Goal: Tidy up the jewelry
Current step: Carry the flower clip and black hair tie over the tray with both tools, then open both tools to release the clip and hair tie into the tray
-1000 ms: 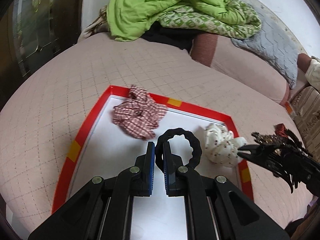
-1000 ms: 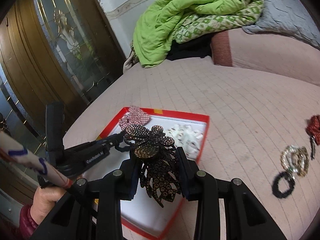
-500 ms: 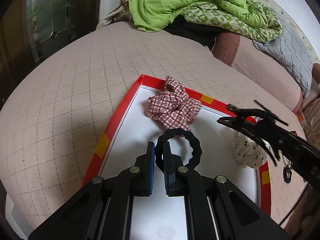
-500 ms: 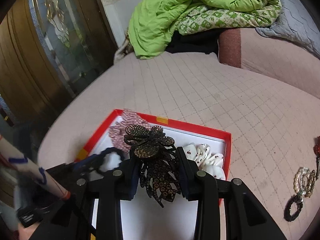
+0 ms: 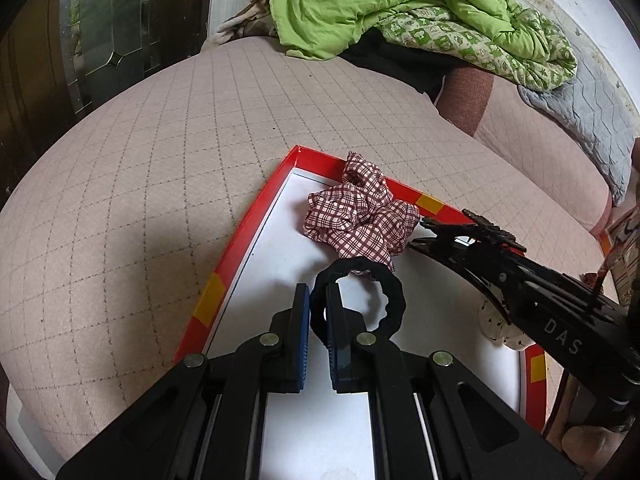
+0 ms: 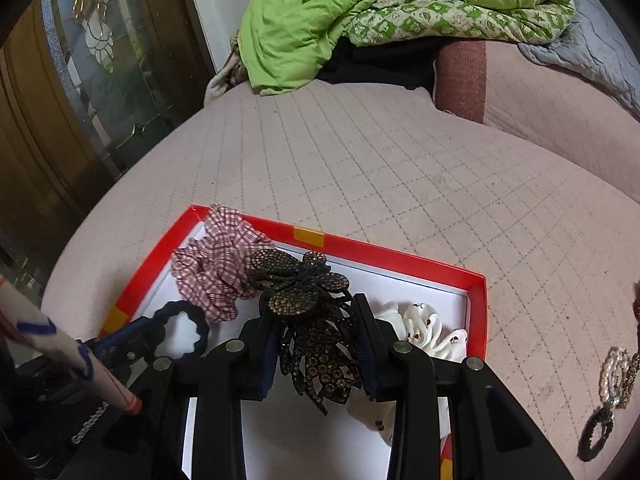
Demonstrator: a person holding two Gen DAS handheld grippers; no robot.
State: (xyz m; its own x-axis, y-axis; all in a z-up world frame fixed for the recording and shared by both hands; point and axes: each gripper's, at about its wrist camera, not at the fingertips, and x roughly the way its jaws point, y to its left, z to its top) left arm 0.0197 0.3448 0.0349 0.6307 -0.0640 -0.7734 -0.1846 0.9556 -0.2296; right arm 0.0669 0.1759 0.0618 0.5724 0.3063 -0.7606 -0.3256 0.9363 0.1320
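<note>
A red-rimmed box (image 5: 240, 236) with a white floor lies on the pink quilted bed; it also shows in the right wrist view (image 6: 478, 312). My left gripper (image 5: 318, 316) is shut on a black hair tie (image 5: 390, 298) and holds it over the box floor, next to a red checked scrunchie (image 5: 360, 216). My right gripper (image 6: 316, 344) is shut on a dark rhinestone butterfly hair claw (image 6: 304, 292) above the box middle. A white scrunchie (image 6: 424, 328) lies at the box's right side, partly hidden.
A green quilt (image 6: 360, 12) and a grey pillow (image 5: 592, 108) are piled at the head of the bed. Bead bracelets (image 6: 618, 376) and a small black tie (image 6: 596, 436) lie on the bed to the right of the box. A wood and glass door (image 6: 80, 80) stands at left.
Both grippers have moved left and forward over the box. The hair claw now hangs over the box middle near the checked scrunchie. The black tie has come down close to the checked scrunchie.
</note>
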